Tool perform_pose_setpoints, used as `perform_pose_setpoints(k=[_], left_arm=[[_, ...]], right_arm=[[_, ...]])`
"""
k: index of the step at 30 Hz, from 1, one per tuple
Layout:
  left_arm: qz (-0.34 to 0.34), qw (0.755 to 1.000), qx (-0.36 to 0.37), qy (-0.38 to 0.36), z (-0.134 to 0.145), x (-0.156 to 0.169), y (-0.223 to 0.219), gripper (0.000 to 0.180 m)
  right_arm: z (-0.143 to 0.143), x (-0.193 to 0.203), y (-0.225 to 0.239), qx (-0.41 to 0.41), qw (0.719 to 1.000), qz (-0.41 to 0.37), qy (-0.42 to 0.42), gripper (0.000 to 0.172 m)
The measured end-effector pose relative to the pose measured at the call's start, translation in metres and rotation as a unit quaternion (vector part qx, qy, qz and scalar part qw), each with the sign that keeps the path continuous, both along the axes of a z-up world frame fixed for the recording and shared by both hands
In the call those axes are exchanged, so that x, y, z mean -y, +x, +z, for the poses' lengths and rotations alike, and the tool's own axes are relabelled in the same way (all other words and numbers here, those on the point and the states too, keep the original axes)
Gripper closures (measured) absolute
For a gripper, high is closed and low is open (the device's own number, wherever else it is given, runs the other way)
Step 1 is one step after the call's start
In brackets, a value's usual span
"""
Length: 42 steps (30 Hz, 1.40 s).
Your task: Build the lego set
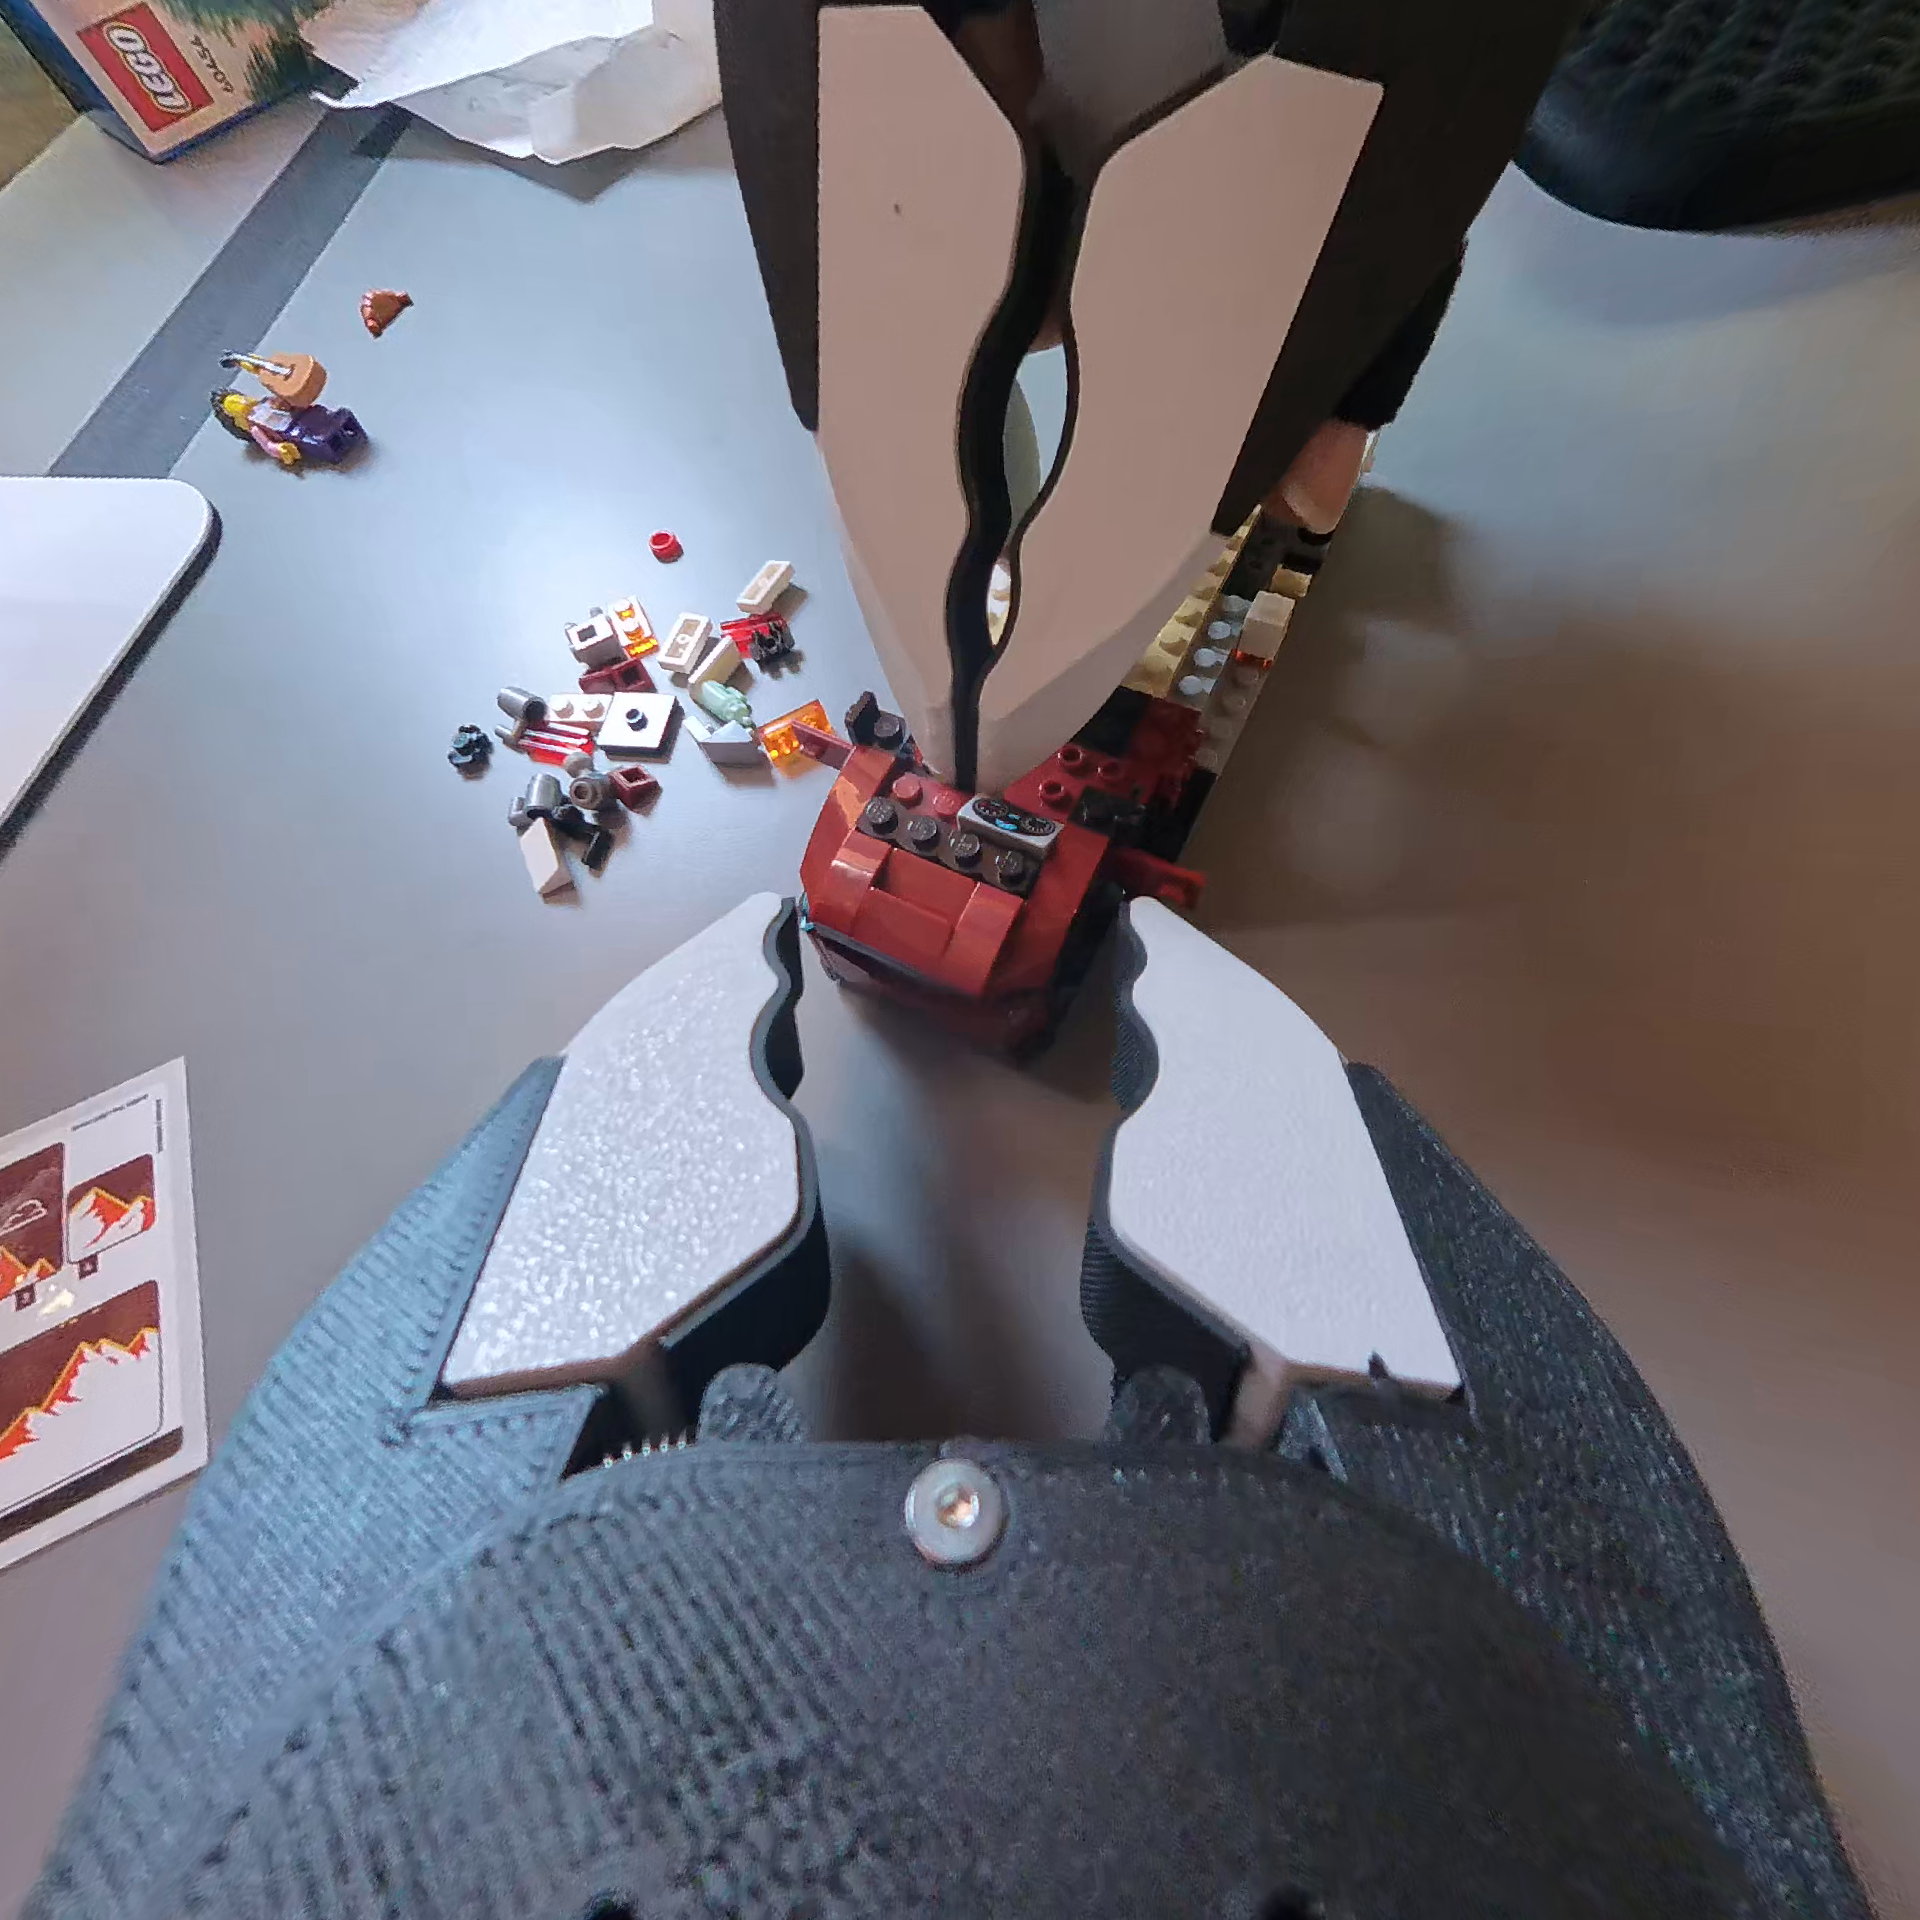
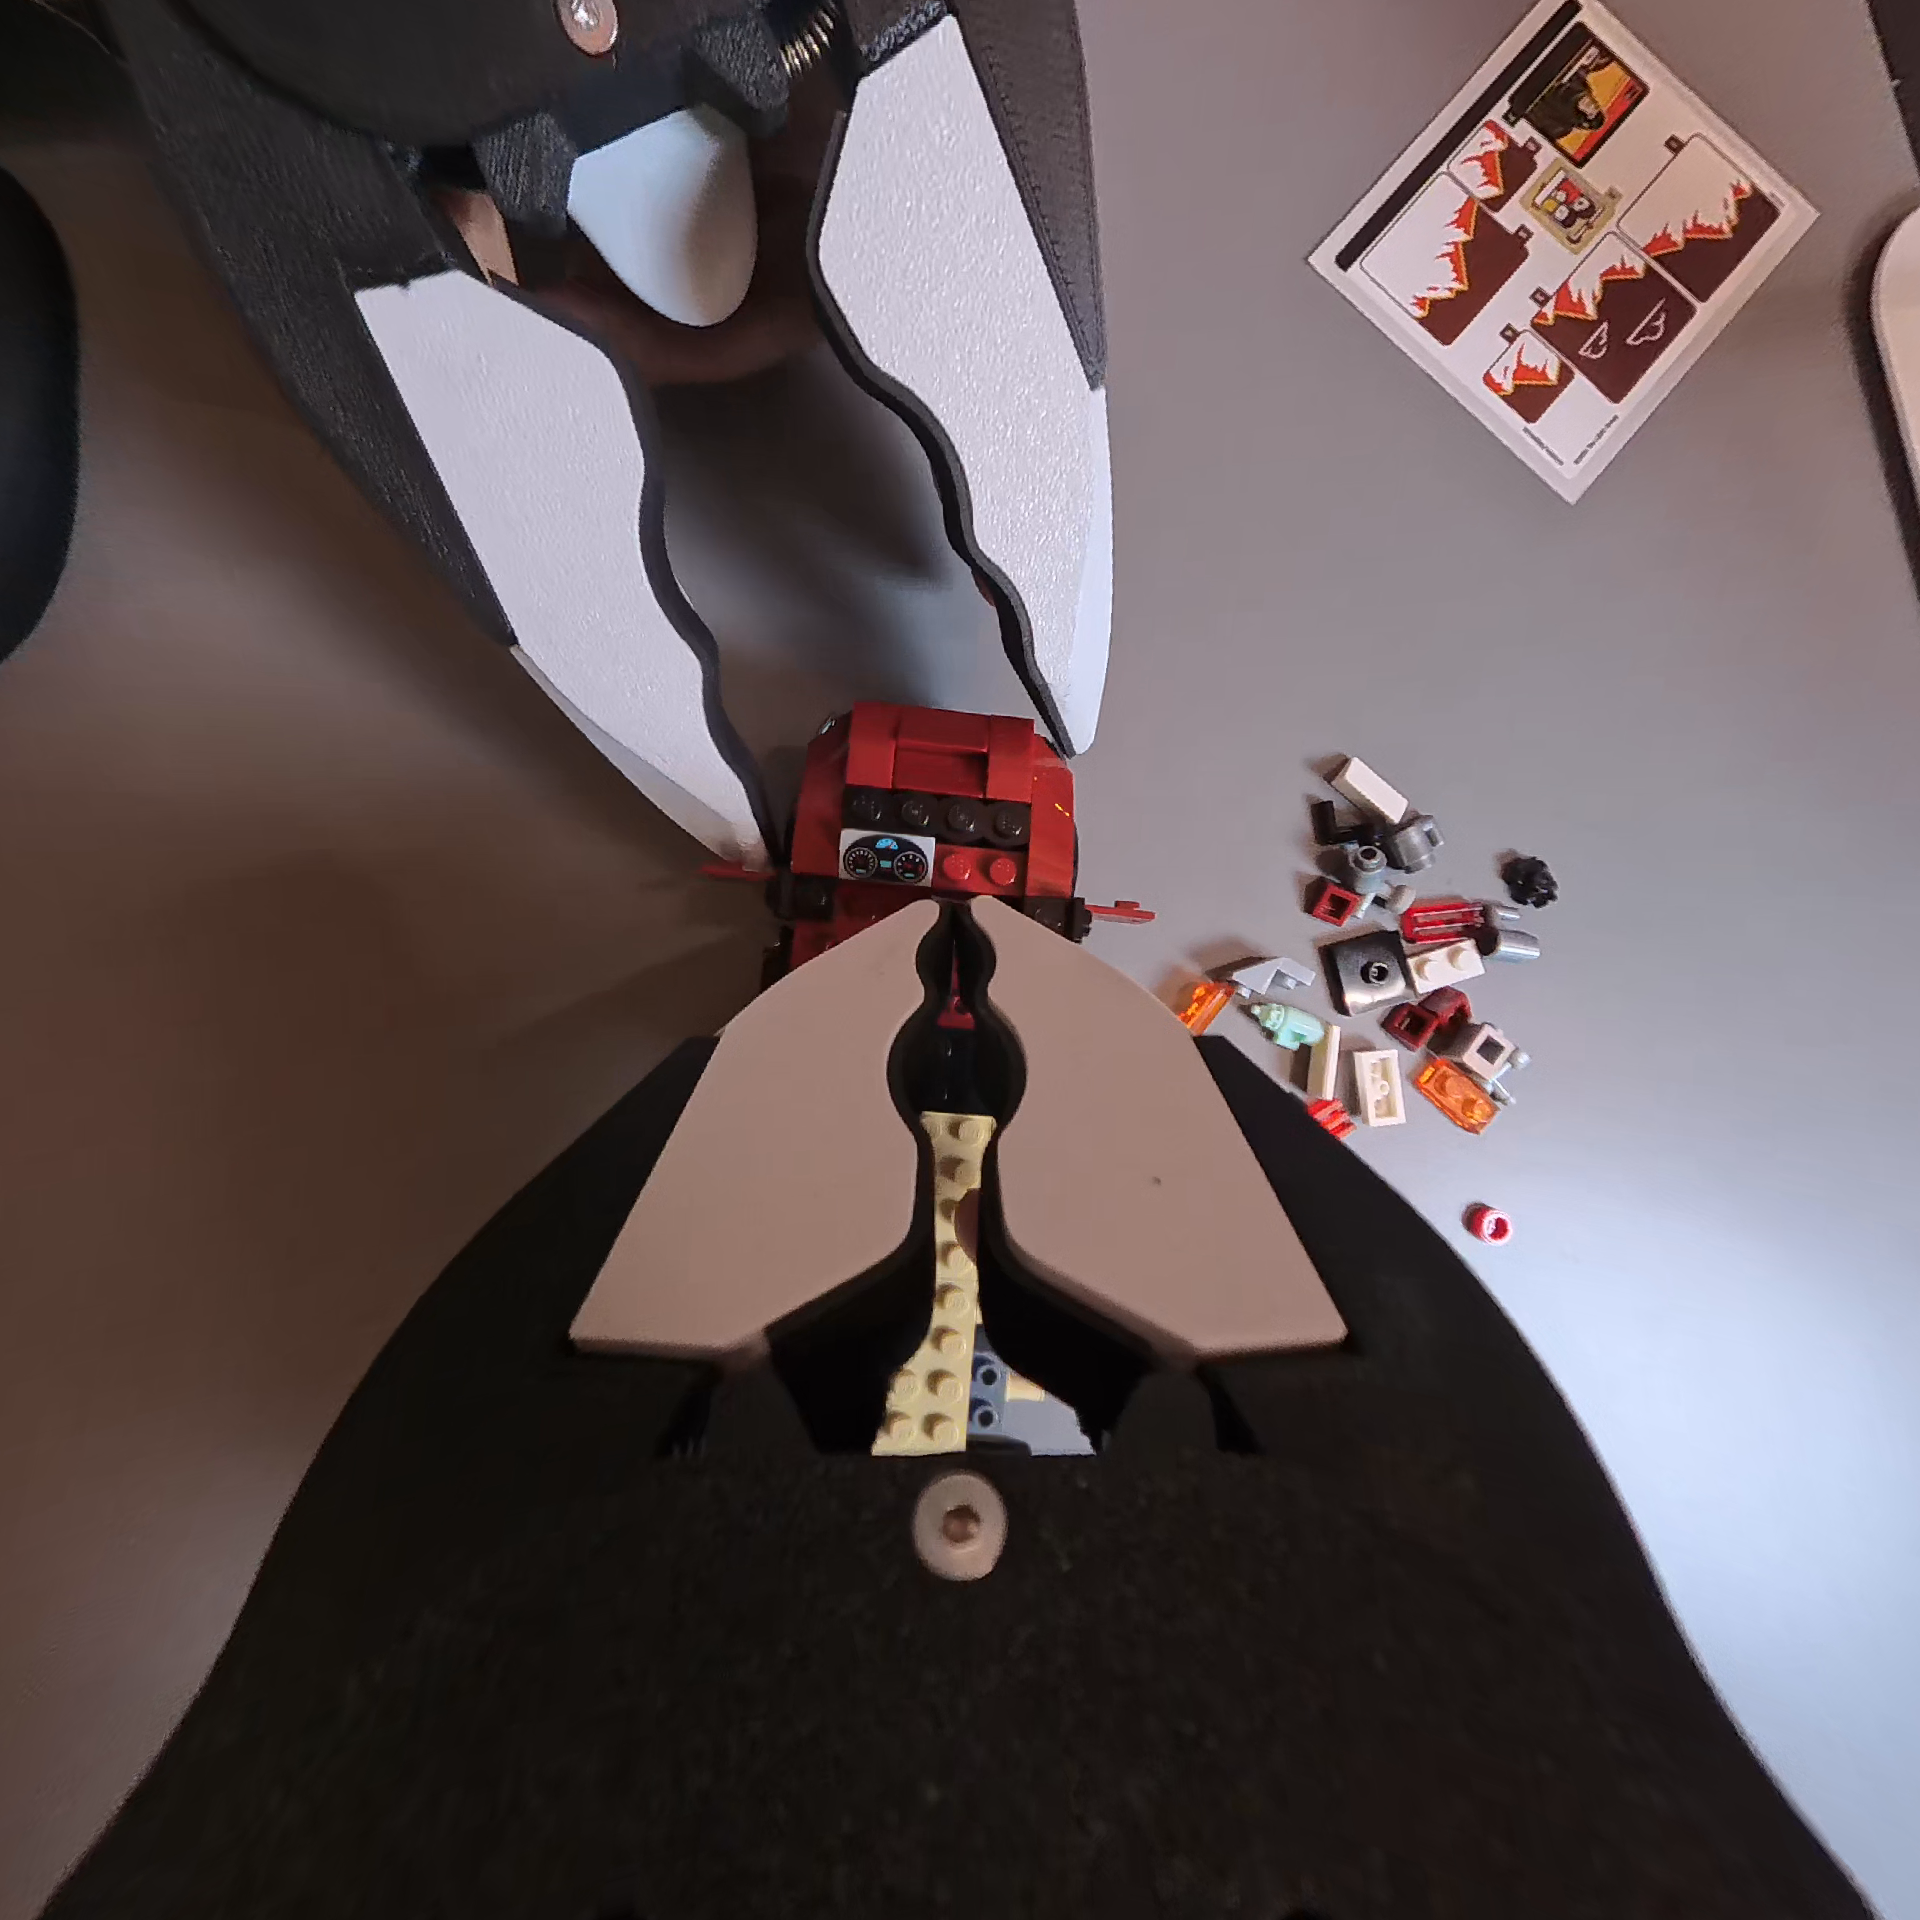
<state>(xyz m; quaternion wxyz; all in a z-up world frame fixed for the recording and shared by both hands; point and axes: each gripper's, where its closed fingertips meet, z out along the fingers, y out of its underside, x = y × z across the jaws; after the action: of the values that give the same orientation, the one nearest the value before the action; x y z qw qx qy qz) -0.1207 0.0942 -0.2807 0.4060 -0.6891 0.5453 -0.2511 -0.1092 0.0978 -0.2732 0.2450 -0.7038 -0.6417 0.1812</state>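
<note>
- One dark red brick vehicle (image 1: 940,883) stands on the grey worktop (image 1: 1558,935)
- Left gripper (image 1: 961,935) fingers spread wide, flanking the vehicle's front
- Right gripper (image 2: 956,909) fingers closed together, tips at its cab
- One heap of loose small bricks (image 1: 644,707), one sticker sheet (image 2: 1558,239)
- Only the left wrist view shows the box (image 1: 156,73) and purple minifigure (image 1: 291,416)

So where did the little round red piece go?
The round red piece lies alone on the grey table, left of the right gripper in the left wrist view, just beyond the pile of loose bricks.
</note>
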Motion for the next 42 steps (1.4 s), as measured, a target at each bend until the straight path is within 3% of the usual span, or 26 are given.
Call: perform_pose_setpoints(k=[9, 18, 21, 29, 35, 42], left_arm=[[0.003, 1.000, -0.005, 0.018, -0.001, 0.000, 0.002, 0.123], [0.009, 1.000, -0.004, 0.022, -0.002, 0.000, 0.002, 0.122], [0.009, 1.000, -0.001, 0.018, -0.001, 0.001, 0.002, 0.123], [0.004, 1.000, 0.005, 0.006, 0.000, 0.003, 0.002, 0.119], [-0.020, 1.000, -0.013, -0.002, -0.006, 0.004, 0.008, 0.114], [-0.013, 1.000, -0.018, -0.001, -0.006, 0.012, 0.013, 0.122]], right_arm=[[-0.001, 0.002, 0.001, 0.043, 0.999, 0.025, -0.022, 0.172], [-0.001, 0.003, 0.001, 0.092, 0.991, 0.094, 0.023, 0.172], [0.000, 0.004, 0.001, 0.067, 0.992, 0.097, 0.050, 0.172], [0.019, 0.012, 0.011, -0.054, 0.997, 0.049, 0.009, 0.163], [0.009, 0.015, 0.019, -0.048, 0.997, 0.068, 0.003, 0.152], [0.009, 0.024, 0.029, -0.045, 0.996, 0.064, 0.030, 0.135]])
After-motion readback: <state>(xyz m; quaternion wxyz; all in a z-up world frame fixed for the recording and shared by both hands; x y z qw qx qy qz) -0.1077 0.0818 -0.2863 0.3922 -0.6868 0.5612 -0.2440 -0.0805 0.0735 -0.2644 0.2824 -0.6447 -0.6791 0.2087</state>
